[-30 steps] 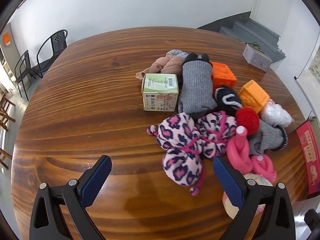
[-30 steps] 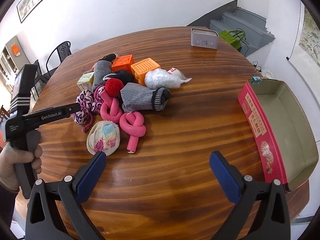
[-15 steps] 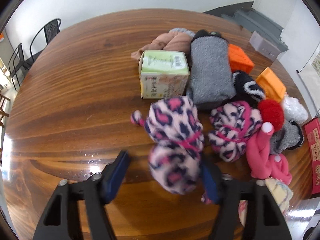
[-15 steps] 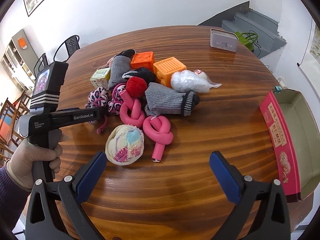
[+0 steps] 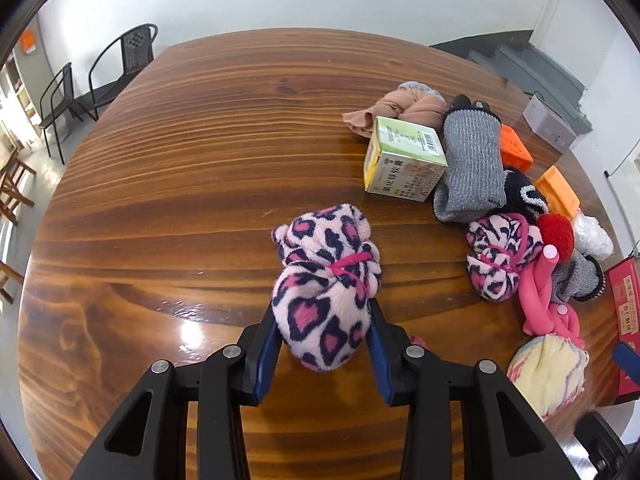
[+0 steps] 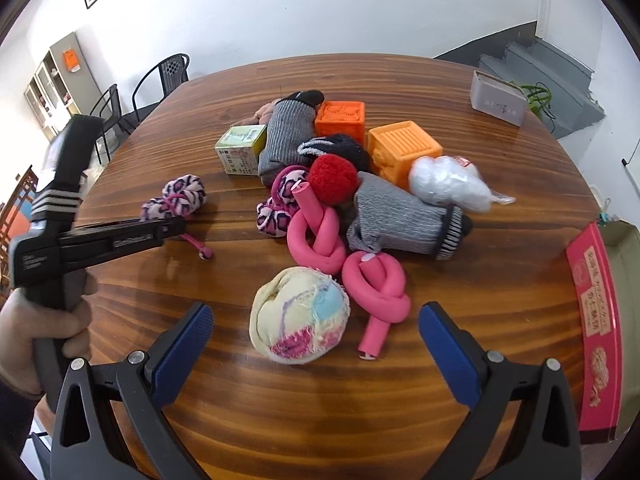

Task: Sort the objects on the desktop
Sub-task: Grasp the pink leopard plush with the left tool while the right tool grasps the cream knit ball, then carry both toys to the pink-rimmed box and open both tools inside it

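A pink leopard-print plush bundle [image 5: 324, 280] sits on the wooden table [image 5: 180, 200], apart from the pile. My left gripper [image 5: 322, 320] has its jaws closing on the bundle's near end, and both blue pads press its sides. The right wrist view shows the same bundle [image 6: 180, 200] at the tip of the left gripper [image 6: 172, 228], held by a gloved hand [image 6: 36, 328]. My right gripper [image 6: 316, 316] is open just short of a pastel cloth ball [image 6: 300, 344] and holds nothing.
The pile holds a second leopard bundle [image 6: 284, 200], two knotted pink foam tubes [image 6: 316, 236], a red pompom [image 6: 334, 178], grey socks [image 6: 400, 220], two orange blocks [image 6: 402, 148], a green carton [image 5: 404, 160] and a white bag [image 6: 448, 182]. A red box [image 6: 596, 320] stands at the right edge.
The left gripper came forward around the leopard bundle, closed on it and drew it left out of the pile. The right gripper moved closer to the pastel ball, still open.
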Demonstrator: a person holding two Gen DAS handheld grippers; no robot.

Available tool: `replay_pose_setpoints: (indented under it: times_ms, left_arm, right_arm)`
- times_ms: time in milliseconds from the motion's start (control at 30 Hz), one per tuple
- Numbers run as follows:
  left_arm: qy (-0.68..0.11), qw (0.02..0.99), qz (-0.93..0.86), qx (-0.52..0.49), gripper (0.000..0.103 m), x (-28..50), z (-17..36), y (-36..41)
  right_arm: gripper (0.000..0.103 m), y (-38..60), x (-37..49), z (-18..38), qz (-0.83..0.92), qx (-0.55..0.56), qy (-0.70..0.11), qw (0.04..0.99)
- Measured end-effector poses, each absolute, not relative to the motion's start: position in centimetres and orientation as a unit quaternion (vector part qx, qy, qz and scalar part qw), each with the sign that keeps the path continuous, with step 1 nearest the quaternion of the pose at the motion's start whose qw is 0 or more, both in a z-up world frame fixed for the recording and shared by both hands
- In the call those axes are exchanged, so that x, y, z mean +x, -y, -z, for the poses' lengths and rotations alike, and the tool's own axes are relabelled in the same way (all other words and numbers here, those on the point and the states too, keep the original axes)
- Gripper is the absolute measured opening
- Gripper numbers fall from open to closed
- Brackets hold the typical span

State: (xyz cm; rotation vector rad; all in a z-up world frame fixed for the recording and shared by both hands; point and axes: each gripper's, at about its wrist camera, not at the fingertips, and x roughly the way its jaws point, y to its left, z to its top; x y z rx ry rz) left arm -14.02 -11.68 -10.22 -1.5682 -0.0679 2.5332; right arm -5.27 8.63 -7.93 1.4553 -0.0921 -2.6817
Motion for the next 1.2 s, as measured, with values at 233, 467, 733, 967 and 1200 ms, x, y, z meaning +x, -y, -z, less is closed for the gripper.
replay_pose_setpoints:
  times_ms: [233,467,733,967,1200]
  left_arm:
    - [0.033,0.081,-0.849,-0.520,0.041,-12.6,9.5,13.2]
    - [0.034,0.076,-0.843,-0.531,0.041,-12.5,10.1,12.9]
    - [0.042,0.079,-0.839,-0.536,0.038,-12.5,10.9,13.1]
    - [0.060,0.096,-0.848,-0.517,0.033,-11.6,9.0,13.3]
    - [0.068,0.104,-0.861,-0.493,0.033,-9.7,6.0,13.0]
  right_arm:
    - [0.097,-7.8,-7.4,10.8,0.860,0.509,0.024,0.037]
    - [0.080,-6.5,-6.6,11.1,0.868,0.494,-0.046,0.019]
    - [0.063,-7.8,-5.8,10.9,0.861,0.507,0.022,0.048]
    - [0.063,-8.8,-4.5,8.2,0.869,0.489,0.060,0.053]
    - [0.063,-10.2,-3.0,6.6,0.875,0.476,0.076,0.053]
